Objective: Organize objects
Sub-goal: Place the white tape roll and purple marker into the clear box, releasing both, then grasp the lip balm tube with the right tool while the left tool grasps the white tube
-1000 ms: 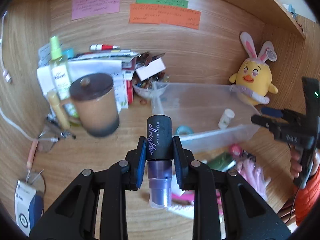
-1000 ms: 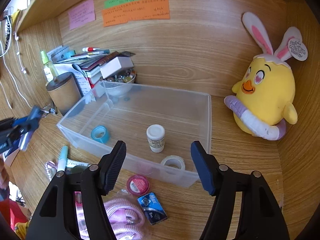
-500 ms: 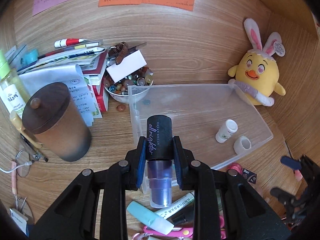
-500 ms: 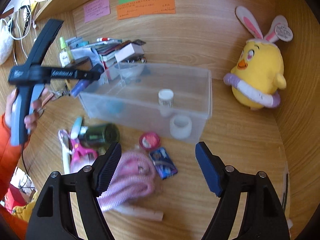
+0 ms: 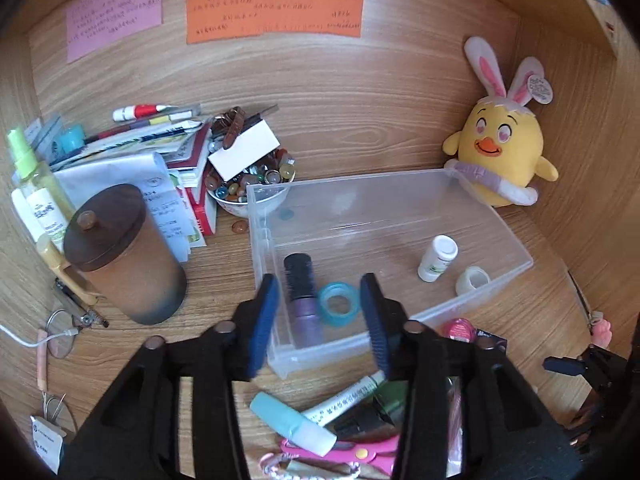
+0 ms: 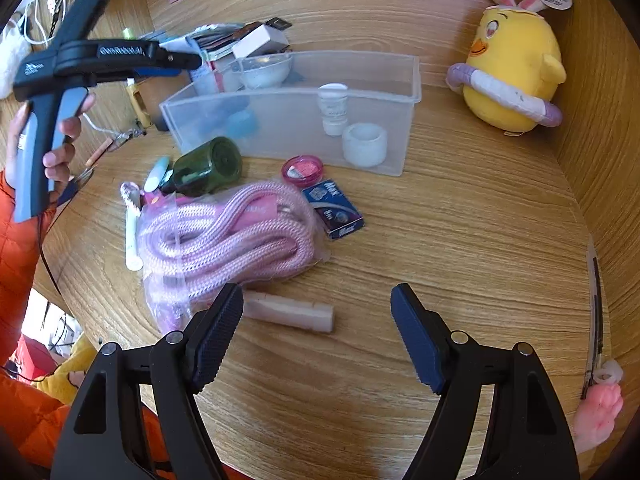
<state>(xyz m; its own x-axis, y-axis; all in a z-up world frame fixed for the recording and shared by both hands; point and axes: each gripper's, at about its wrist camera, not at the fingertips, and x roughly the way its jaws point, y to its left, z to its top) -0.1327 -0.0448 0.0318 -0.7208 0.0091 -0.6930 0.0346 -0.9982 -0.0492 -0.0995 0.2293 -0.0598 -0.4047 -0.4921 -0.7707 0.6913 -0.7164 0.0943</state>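
A clear plastic bin (image 5: 516, 250) (image 6: 408, 92) sits on the wooden desk. In it lie a purple spray bottle with a black cap (image 5: 302, 300), a blue tape ring (image 5: 339, 304), a small white bottle (image 5: 437, 258) (image 6: 334, 108) and a white tape roll (image 5: 473, 281) (image 6: 365, 145). My left gripper (image 5: 318, 316) is open and empty, just above the bin's near left corner. My right gripper (image 6: 316, 332) is open and empty, low over the desk, in front of a bagged pink rope (image 6: 228, 232) and a pale stick (image 6: 288, 310).
Loose on the desk: a green bottle (image 6: 208, 166), a pink round tin (image 6: 303, 170), a blue box (image 6: 334, 208), a marker (image 5: 344, 398), pink scissors (image 5: 352, 450). A brown lidded jar (image 5: 124, 256), a bead bowl (image 5: 250, 188) and papers stand left; a yellow plush chick (image 5: 502, 156) stands right.
My left gripper opened and let go of the purple spray bottle, which now lies in the bin. My right gripper drew back and lower toward the desk's front.
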